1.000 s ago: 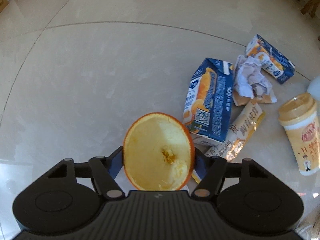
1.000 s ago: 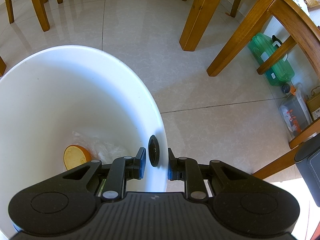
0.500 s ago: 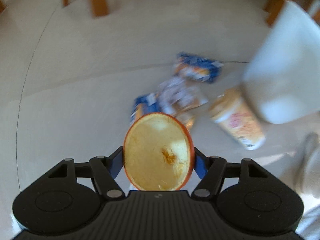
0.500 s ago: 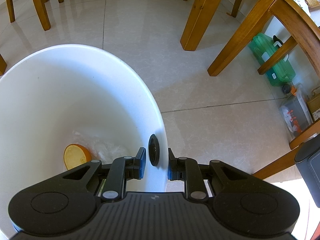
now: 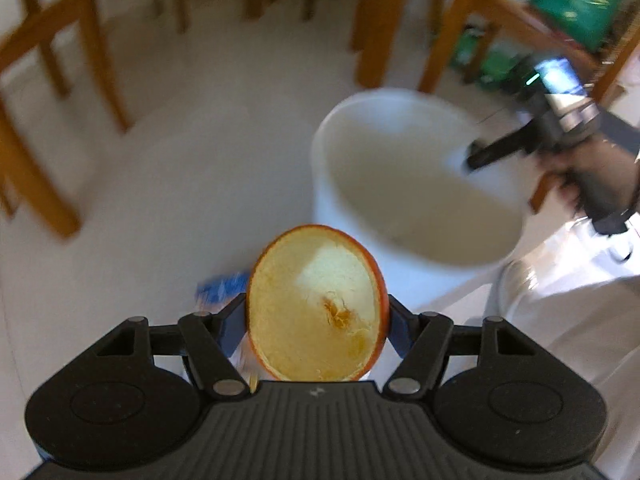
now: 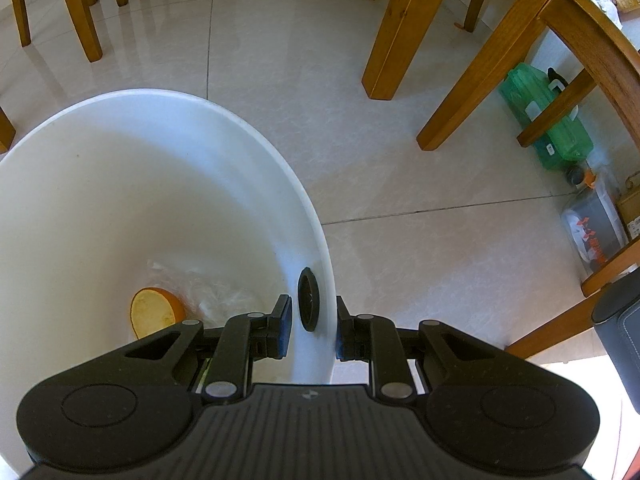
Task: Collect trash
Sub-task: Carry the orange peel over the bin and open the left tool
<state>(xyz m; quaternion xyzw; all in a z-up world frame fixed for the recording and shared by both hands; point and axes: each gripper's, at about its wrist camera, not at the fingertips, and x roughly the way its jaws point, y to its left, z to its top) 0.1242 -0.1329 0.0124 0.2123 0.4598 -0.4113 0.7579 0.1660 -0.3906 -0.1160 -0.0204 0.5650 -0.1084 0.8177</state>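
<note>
Since a second ago my left view has swung off the floor litter (cartons, crumpled paper, cup) and onto the bucket; right view hasn't shifted at all.

Left gripper [image 5: 316,316]: jaws clenched on the orange peel half [image 5: 316,308], cut face toward the camera, rim pinched side to side between the two pads. Peel stands upright in the jaws, longer axis vertical.

Outward from there: the white bucket [image 5: 344,128] lies ahead and to the right of the peel, mouth tipped toward me. That offset is what the drop turns on: I need forward-right travel until the peel is over the opening. Frame is motion-blurred, so I can't say how much gap is left to the near rim. A blue scrap [image 5: 222,286] sits on the floor just behind the left finger, probably one of the cartons.

Right gripper [image 6: 310,326]: jaws closed on the bucket wall [image 6: 316,240] beside a black handle boss [image 6: 309,298], one finger inside, one outside. Another peel half [image 6: 156,310] and a clear plastic bag [image 6: 208,294] already lie at the bottom.

Left is the only free carrier; right just holds the bucket.
</note>
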